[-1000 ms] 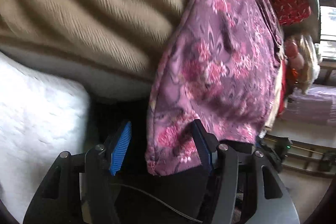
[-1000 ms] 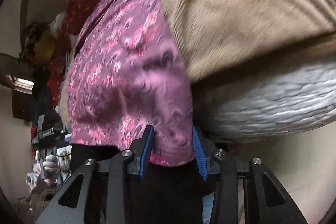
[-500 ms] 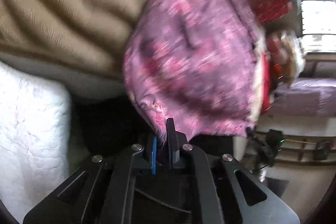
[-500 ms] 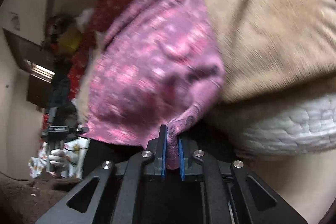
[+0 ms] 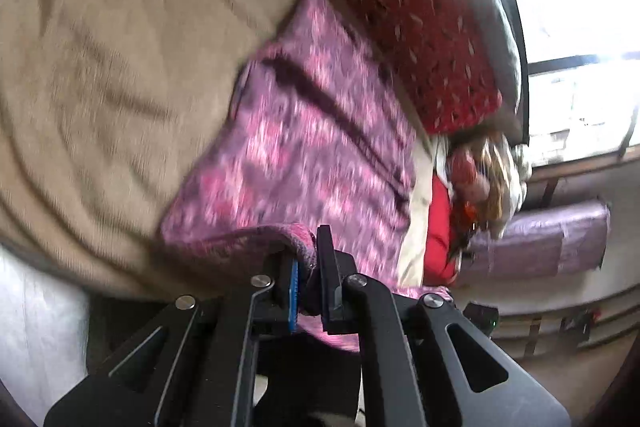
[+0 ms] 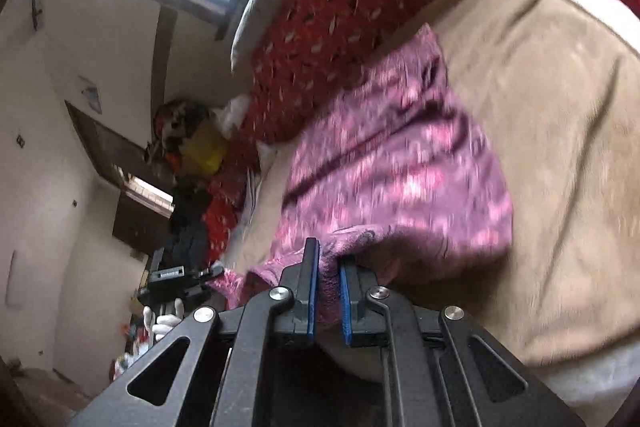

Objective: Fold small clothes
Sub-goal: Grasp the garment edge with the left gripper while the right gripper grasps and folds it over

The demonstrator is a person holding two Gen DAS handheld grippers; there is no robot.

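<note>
On the tan blanket (image 5: 100, 67), a pink floral garment (image 5: 320, 147) lies motion-blurred, its pattern hard to read, its near hem hidden behind both tools; the left gripper (image 5: 308, 267) is clamped on one bunched corner of that hem, the right gripper (image 6: 329, 275) pinches the other, the cloth spreading away from them toward a red patterned cushion (image 6: 340, 7)

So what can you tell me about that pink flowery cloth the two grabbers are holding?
The pink floral garment is thin, soft-looking fabric in purple-pink with brighter pink blotches, blurred by motion. It lies spread on the beige blanket, its far end near the red patterned pillow. Its near edge is bunched and lifted, pinched by the left gripper at one corner and the right gripper at the other.
</note>
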